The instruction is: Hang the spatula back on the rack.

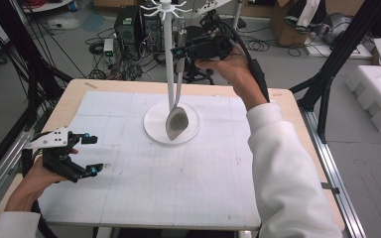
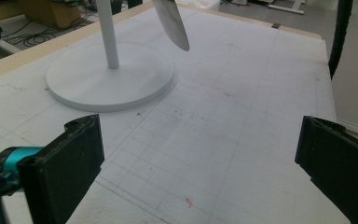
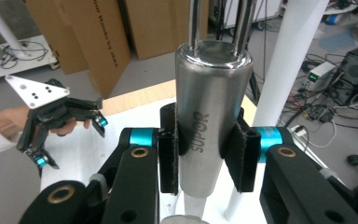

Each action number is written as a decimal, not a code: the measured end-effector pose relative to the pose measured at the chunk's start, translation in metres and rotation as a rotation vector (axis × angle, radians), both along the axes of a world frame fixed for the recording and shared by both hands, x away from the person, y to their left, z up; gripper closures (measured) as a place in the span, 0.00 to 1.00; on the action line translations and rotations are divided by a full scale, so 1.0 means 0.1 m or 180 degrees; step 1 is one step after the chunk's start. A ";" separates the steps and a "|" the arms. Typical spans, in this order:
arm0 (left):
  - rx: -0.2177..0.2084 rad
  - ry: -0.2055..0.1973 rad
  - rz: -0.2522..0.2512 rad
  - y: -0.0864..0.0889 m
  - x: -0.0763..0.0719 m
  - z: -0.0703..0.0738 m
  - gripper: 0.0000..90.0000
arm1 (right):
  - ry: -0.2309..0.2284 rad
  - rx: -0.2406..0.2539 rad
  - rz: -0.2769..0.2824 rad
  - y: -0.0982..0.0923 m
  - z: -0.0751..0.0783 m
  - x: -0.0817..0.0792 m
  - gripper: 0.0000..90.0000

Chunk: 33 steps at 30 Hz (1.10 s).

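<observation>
A steel ladle (image 1: 176, 121) hangs upright above the bench (image 1: 69, 101), gripped by its thick round handle (image 3: 212, 121), on which the word "SUPOR" reads lengthwise in the right gripper view. The right gripper (image 1: 180, 52), held high in a person's hand (image 1: 230, 69) beside a white stand (image 1: 168, 59), has its jaws closed partway on that handle, both black pads pressed flat against the metal. Two thin steel rods rise from the top of the handle and out of the frame. In the high view the ladle's bowl hangs low, over the stand's round white base (image 1: 156, 130), just beside the pole; whether it touches the base cannot be told. The bowl looks empty as far as its dull grey face shows.

At the near left of the bench the left gripper (image 1: 95, 154) lies low over a white gridded mat (image 1: 178, 183), with a grey three-cornered plate on top of it. Its jaws stand wide apart with nothing between them; the left gripper view looks past them across the bare mat to the stand's base and the ladle's bowl above it.

Brown cardboard boxes (image 3: 98, 32) stand on the floor beyond the bench, their printing too blurred to read, with computer towers (image 1: 129, 25) and loose cables nearby.
</observation>
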<state>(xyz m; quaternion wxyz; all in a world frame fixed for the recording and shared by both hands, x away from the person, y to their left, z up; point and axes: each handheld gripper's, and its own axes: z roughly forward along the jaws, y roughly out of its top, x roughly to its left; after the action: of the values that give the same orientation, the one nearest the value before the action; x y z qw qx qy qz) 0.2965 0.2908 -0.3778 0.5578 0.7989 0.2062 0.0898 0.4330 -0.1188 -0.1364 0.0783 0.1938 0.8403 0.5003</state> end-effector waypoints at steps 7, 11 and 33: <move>0.0017 0.0011 0.0010 -0.02 0.00 -0.03 0.02 | 0.0005 -0.0031 -0.0115 0.06 0.00 0.01 0.77; 0.0009 -0.0001 0.0012 -0.01 0.00 -0.02 0.02 | 0.0020 -0.0092 -0.0166 0.11 -0.01 0.02 0.77; -0.0072 -0.0003 0.0047 0.03 0.00 -0.01 0.02 | -0.0002 -0.0208 -0.0165 0.33 0.08 0.12 0.77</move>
<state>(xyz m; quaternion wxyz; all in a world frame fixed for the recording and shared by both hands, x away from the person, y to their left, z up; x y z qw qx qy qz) 0.2966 0.2940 -0.3784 0.5662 0.7910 0.2128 0.0919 0.4445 -0.0862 -0.1287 0.0978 0.2127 0.8508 0.4704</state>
